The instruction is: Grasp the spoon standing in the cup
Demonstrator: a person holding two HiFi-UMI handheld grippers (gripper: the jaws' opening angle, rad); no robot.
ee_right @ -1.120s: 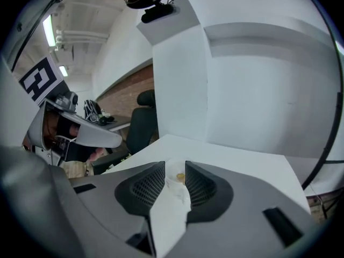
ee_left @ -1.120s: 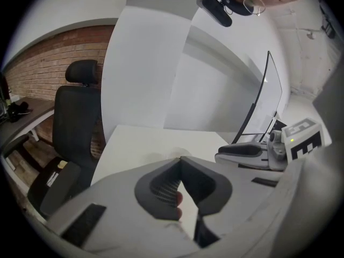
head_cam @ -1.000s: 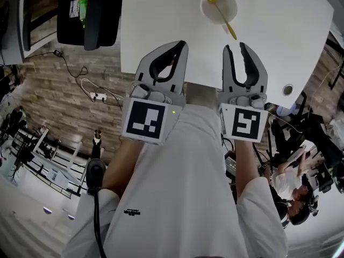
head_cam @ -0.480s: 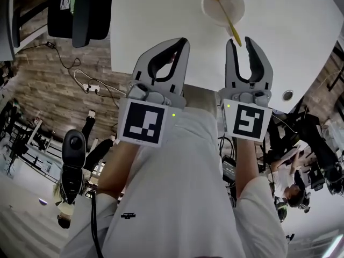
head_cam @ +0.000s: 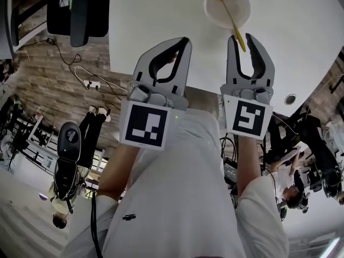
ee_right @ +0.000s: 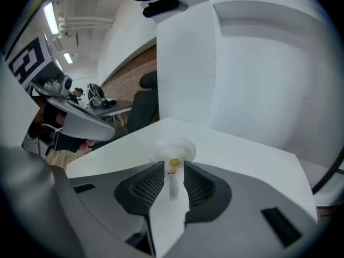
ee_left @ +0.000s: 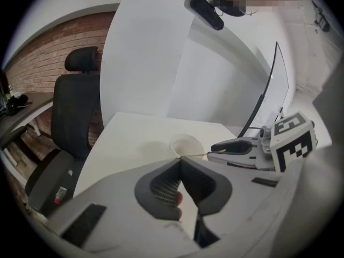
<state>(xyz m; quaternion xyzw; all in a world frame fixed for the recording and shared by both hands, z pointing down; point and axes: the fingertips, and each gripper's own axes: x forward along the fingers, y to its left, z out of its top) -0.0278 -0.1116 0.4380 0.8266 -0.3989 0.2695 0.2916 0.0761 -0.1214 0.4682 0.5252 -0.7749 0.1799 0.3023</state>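
– Where's the yellow plastic spoon [head_cam: 228,14]?
– Leaning in the round white cup [head_cam: 242,5] on the white surface [head_cam: 161,15], handle end between the right claw's [head_cam: 243,40] spread jaws, unpinched. Left claw [head_cam: 183,41] closed, empty.

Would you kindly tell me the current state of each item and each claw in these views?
white round cup: upright on the white table, with the spoon inside.
slim yellow spoon: leaning in the cup, handle end between the right claw's jaws, not gripped.
right claw: open.
left claw: shut, holding nothing.
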